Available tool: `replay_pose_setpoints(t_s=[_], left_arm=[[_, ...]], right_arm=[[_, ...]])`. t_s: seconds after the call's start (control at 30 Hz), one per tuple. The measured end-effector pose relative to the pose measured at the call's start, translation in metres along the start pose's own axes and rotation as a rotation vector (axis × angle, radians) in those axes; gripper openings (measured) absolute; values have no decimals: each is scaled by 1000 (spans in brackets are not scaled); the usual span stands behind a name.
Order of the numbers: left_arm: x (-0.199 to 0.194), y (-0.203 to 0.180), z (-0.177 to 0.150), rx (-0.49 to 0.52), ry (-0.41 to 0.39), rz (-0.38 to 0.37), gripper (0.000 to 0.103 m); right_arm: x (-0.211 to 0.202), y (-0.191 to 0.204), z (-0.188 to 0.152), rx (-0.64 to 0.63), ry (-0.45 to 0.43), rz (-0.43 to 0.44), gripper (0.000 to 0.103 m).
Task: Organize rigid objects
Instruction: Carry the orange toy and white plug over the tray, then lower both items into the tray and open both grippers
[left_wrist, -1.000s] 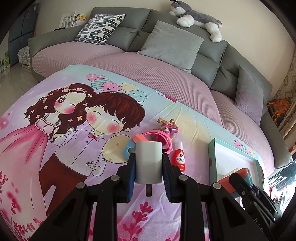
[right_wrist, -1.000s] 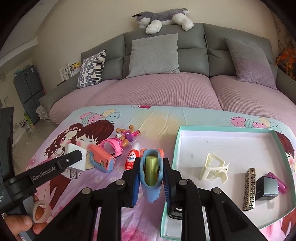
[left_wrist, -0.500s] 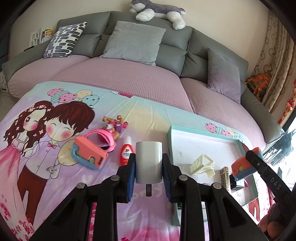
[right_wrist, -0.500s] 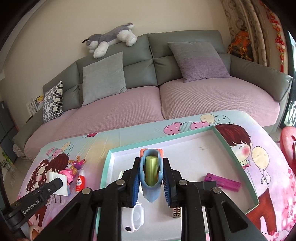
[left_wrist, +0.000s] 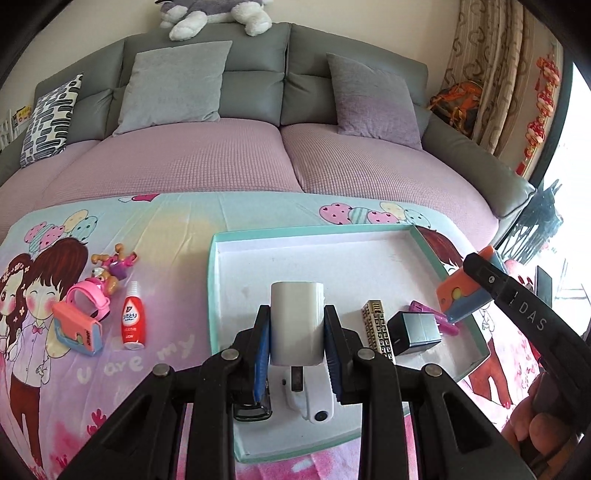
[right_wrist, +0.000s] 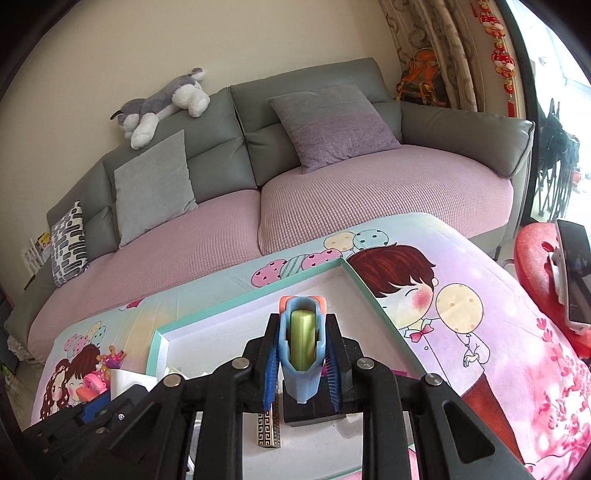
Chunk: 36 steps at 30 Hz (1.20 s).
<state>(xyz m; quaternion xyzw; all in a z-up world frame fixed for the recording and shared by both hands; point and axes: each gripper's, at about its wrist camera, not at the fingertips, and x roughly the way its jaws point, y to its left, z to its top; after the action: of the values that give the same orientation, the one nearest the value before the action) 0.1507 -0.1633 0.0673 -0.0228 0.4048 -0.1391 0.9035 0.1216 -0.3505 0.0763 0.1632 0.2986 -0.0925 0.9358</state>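
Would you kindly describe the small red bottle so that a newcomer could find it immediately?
Start from the teal-rimmed tray on the cartoon-print cloth and look just outside its left wall. The red bottle lies there with its white cap pointing toward the sofa. It is the only red thing with white lettering, next to the pink watch.

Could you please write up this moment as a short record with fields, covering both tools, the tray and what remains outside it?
left tool: shut on white charger, above the tray
right tool: shut on blue-orange tape dispenser, above the tray
tray: teal rim, on the cartoon cloth
in tray: gold patterned bar, black cube, magenta clip, white clip
outside tray, left: red bottle, pink watch, second tape dispenser, small toy figure
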Motion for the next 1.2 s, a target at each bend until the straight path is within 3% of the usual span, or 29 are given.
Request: replay_pose_setpoints(t_s=[0.27, 0.53, 1.2], left_arm=[[21, -25, 8, 42, 25, -14, 28], [43, -26, -7, 40, 60, -19, 28], [41, -25, -9, 56, 54, 8, 30]], right_arm=[[5, -4, -1, 0, -25, -10, 24], [23, -10, -7, 14, -10, -33, 24], [38, -4, -14, -31, 52, -39, 26]])
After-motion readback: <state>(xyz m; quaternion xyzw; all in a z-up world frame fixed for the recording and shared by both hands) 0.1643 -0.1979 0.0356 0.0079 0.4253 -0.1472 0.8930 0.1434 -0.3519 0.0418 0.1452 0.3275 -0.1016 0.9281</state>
